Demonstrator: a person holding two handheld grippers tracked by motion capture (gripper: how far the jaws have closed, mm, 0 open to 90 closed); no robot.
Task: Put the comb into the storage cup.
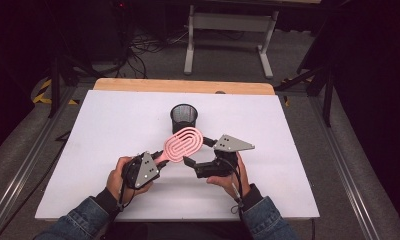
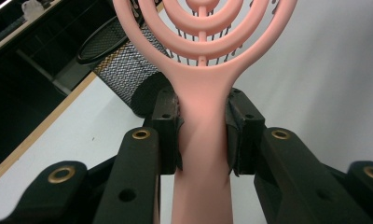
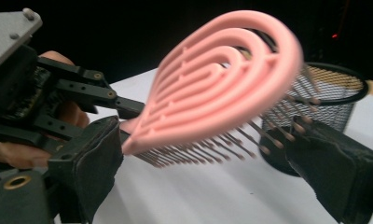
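Handover underway: left claw (image 1: 155, 161) clamps the pink hairbrush (image 1: 184, 143) handle; right claw (image 1: 197, 154) gapes around its head. Next, close, then mesh cup (image 1: 183, 117) at 12 o'clock.

Brush (image 1: 183, 144): pink plastic, oval head of concentric open loops on a central rib, short flat handle. Thin dark bristles with small rounded tips project from one face of the head (image 3: 222, 88). Held off the white table, clamped by the handle (image 2: 204, 140), head angled up and forward, just in front of the black mesh cup.
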